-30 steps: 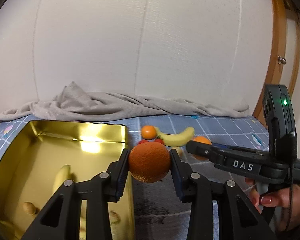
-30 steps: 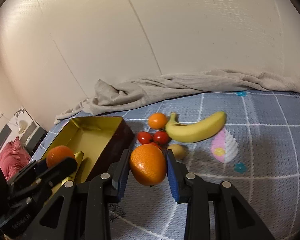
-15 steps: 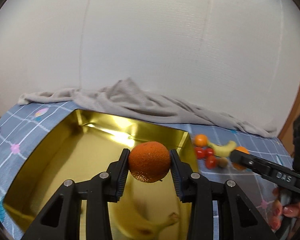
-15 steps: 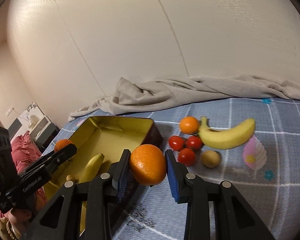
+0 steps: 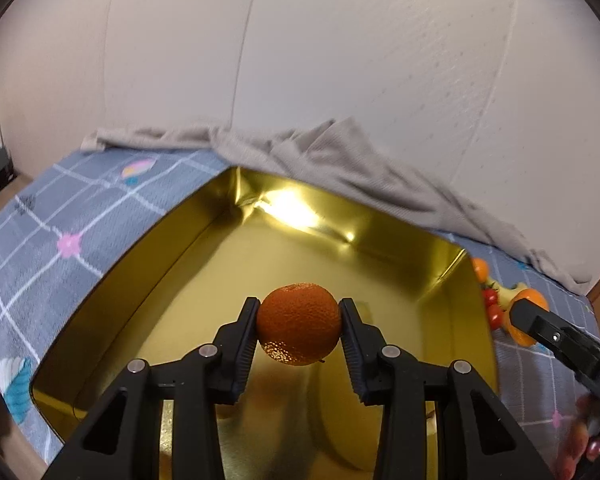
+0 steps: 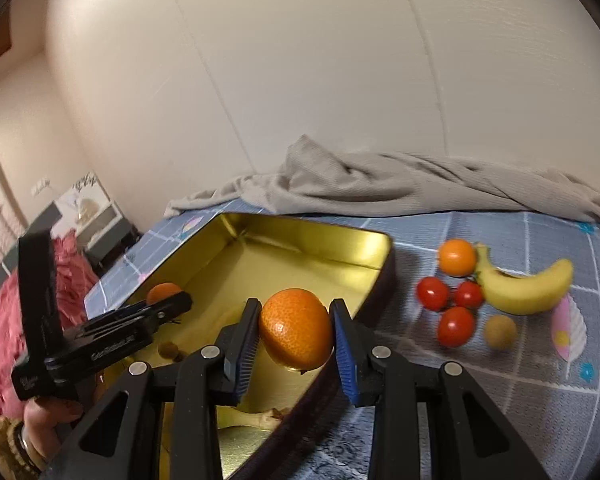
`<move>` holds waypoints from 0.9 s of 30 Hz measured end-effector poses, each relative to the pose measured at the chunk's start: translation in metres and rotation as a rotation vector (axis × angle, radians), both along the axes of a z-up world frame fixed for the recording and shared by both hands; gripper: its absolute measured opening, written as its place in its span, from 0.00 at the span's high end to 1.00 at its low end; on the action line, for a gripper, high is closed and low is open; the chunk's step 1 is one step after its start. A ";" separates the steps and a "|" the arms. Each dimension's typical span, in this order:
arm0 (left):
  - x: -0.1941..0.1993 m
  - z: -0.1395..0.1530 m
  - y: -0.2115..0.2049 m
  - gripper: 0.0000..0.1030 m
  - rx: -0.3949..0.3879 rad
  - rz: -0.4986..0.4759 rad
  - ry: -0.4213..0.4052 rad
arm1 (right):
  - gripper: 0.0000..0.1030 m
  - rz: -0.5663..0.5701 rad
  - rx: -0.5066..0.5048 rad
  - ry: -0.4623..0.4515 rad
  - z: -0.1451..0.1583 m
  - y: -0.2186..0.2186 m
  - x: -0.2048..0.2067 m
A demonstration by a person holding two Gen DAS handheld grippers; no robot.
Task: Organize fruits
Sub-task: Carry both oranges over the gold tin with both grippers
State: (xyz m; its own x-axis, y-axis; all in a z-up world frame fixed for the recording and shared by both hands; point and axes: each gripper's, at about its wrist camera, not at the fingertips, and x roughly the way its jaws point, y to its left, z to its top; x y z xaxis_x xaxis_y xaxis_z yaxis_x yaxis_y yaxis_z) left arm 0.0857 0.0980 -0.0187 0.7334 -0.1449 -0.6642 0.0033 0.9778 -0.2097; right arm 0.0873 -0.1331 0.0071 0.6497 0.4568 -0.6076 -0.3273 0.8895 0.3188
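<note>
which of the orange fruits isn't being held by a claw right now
The small orange on the blue sheet beside the banana's stem; the other two oranges each sit clamped in a claw.

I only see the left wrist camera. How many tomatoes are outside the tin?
Observer: Three tomatoes, clustered right of the tin.
Operator: Is the banana whole?
Observer: Yes, a whole banana lies behind them, its stem end by a small orange.
Operator: Anything else there?
Observer: A little brown fruit sits just in front of the banana.
</note>
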 end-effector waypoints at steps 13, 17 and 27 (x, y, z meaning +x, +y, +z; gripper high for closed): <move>0.011 -0.005 -0.004 0.61 0.068 0.006 0.056 | 0.66 0.144 -0.176 0.010 -0.012 0.050 0.007; 0.013 -0.006 -0.001 0.61 0.073 0.016 0.078 | 0.66 0.164 -0.250 0.036 -0.023 0.059 0.010; 0.017 -0.012 0.003 0.61 0.084 0.027 0.132 | 0.65 0.147 -0.302 0.039 -0.033 0.061 0.014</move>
State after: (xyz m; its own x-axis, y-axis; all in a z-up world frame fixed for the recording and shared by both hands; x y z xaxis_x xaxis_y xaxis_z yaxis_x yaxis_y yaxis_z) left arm 0.1025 0.1012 -0.0305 0.6418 -0.0661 -0.7640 -0.0458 0.9912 -0.1243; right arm 0.1017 -0.0717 -0.0256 0.5639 0.3396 -0.7528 -0.4517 0.8899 0.0631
